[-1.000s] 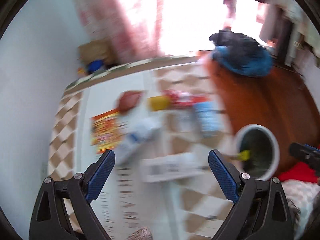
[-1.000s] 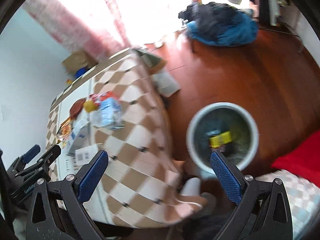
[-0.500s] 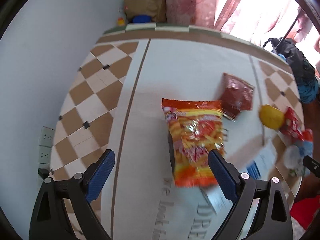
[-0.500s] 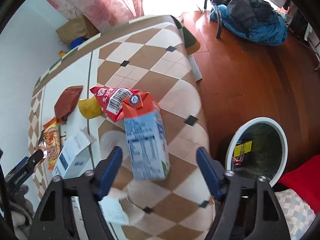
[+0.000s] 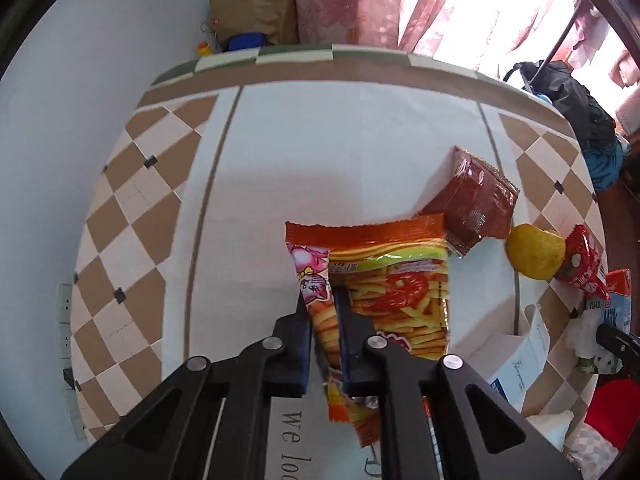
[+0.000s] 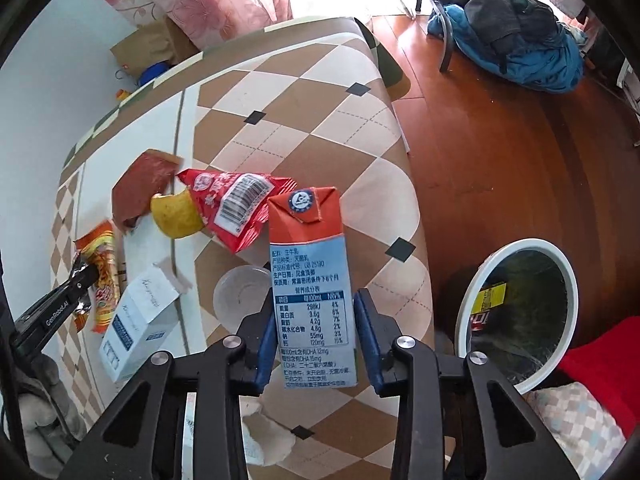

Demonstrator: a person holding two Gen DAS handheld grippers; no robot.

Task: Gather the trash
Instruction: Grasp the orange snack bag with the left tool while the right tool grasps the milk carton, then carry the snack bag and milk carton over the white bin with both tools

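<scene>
Black fingers, wide apart before, now pinch the chip bag [image 5: 396, 300] and milk carton [image 6: 310, 292].

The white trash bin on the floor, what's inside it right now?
Inside the white trash bin, a yellow label over dark red-and-white packaging shows against the dark liner. The near rim and the right gripper hide its lower part, so anything there can't be seen.
</scene>
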